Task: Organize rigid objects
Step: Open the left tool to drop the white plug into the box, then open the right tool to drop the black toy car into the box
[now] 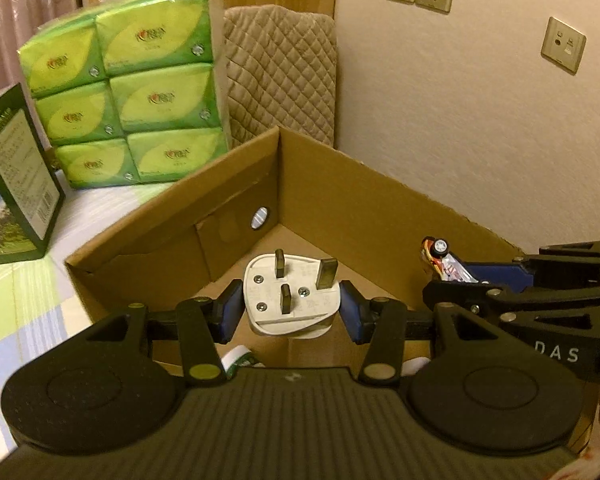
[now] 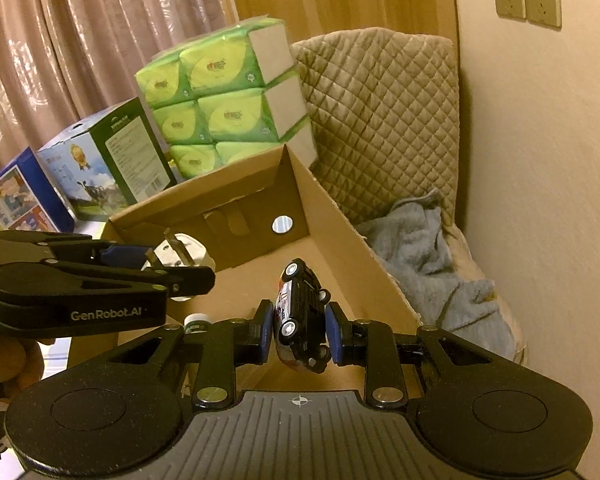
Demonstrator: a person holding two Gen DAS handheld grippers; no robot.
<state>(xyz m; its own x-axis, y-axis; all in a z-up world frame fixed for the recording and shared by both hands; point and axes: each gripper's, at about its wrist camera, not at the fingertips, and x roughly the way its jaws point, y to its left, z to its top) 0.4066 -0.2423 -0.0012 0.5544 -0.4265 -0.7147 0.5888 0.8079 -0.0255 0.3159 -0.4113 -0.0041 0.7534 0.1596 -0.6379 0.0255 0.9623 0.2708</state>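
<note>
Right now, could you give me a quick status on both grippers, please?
Left gripper shut on white plug. Right gripper shut on toy car. Both over cardboard box; nothing blocking.

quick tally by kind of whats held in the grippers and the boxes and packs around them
white plug, in the left gripper: 1
toy car, in the right gripper: 1
open cardboard box: 1
green tissue multipack: 1
printed cartons, green and blue: 2
total: 6

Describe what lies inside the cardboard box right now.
The cardboard box shows mostly bare floor; a small white-capped container peeks out near its front. Both grippers cover the rest.
</note>
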